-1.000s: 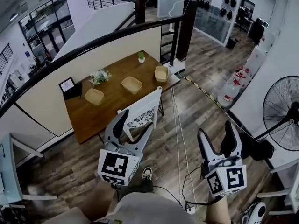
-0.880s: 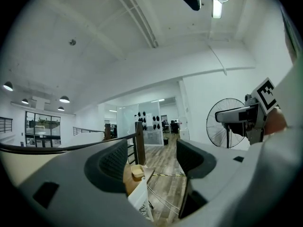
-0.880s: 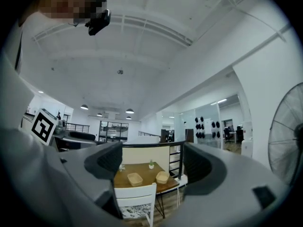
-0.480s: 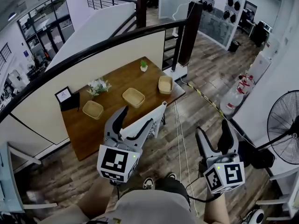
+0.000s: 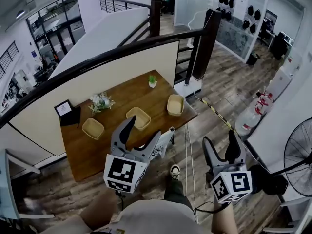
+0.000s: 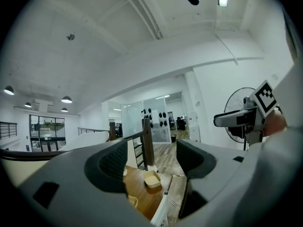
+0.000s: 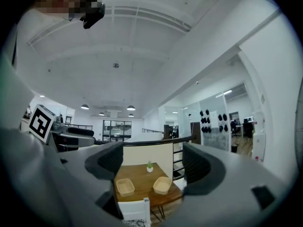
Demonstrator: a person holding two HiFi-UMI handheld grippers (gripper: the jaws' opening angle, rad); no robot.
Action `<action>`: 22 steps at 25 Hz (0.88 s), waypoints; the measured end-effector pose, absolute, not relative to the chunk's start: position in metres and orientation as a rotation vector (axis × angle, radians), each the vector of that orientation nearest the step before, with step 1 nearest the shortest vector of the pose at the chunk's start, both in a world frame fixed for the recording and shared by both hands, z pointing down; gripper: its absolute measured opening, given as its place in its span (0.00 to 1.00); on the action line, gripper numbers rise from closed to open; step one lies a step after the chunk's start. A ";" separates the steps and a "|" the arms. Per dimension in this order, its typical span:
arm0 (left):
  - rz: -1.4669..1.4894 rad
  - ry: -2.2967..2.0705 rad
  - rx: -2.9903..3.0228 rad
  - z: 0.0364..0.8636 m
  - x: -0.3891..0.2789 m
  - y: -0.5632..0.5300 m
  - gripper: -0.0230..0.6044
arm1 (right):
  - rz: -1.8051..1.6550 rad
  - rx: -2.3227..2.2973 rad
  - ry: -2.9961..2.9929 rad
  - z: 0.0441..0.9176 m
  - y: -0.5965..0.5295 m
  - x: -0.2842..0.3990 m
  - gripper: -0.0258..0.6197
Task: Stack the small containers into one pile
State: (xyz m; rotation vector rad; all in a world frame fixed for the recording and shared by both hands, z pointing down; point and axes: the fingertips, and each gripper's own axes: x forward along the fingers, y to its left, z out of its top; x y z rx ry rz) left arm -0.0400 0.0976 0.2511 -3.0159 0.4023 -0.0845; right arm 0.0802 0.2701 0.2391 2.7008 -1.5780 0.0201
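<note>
Three small tan containers lie apart on the brown table [image 5: 109, 140]: one at the left [image 5: 92, 128], one in the middle [image 5: 138, 118], one near the right corner [image 5: 175, 104]. My left gripper [image 5: 142, 132] is held open in the air, short of the table's near edge, with nothing between its jaws. My right gripper [image 5: 219, 144] is open too, over the wooden floor to the table's right. The right gripper view shows two containers [image 7: 125, 187] [image 7: 162, 185] far off between the jaws. The left gripper view shows one container [image 6: 152, 179] on the table.
A white chair [image 5: 162, 144] stands at the table's near edge. On the table are a small potted plant [image 5: 152, 82], a flower bunch [image 5: 101, 101] and a framed sign [image 5: 64, 109]. A black railing [image 5: 117, 55] runs behind. A fan [image 5: 298, 157] stands right; cables cross the floor.
The view has drawn closer to the table, and both grippers have come forward with it. Their jaws stay open. The containers have not moved.
</note>
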 end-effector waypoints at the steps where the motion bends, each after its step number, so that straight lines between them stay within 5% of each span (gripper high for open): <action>1: -0.089 0.413 -3.012 0.252 -0.027 0.091 0.53 | 0.031 2.696 -1.591 0.241 0.262 0.095 0.64; 22: -0.306 0.825 -2.965 0.281 0.196 -0.046 0.53 | 0.214 2.429 -1.886 0.280 0.089 0.366 0.63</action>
